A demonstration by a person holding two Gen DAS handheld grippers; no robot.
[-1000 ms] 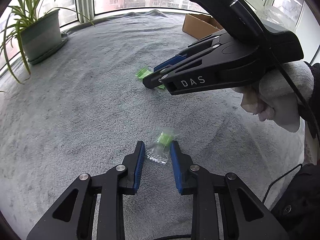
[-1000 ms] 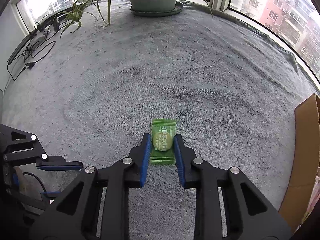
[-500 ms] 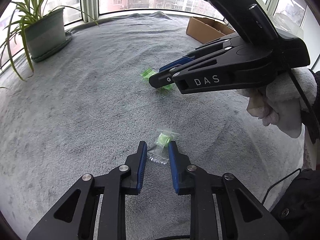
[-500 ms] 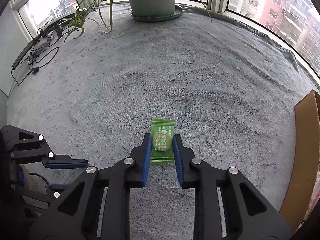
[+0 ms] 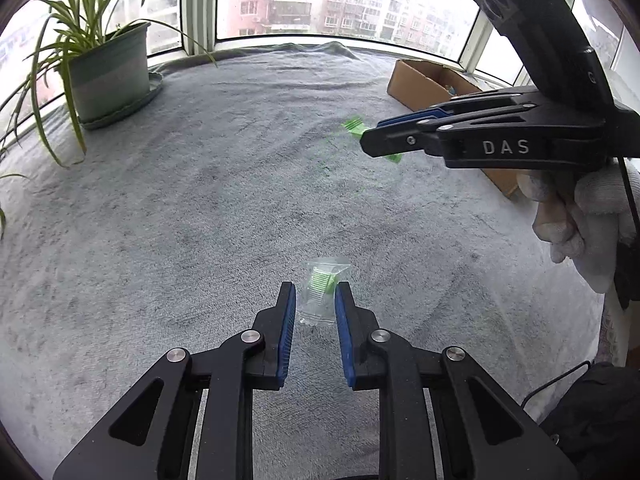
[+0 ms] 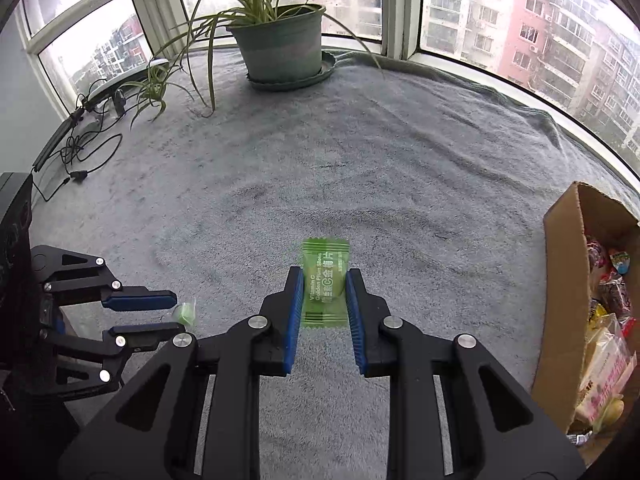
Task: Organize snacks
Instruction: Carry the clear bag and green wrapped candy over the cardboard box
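The right tool pinches a green plum-slice candy packet by its 2 long edges, lifted toward the cardboard box at 3 o'clock. The left tool pinches a clear-wrapped green candy over the grey blanket. Both look light, crinkly and slippery, so grip across the firm middle.

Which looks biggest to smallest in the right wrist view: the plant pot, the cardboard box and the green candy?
1. cardboard box, cut off by the frame edge.
2. plant pot, though farther from the camera, so unsure against the box.
3. green candy, held in the right gripper.
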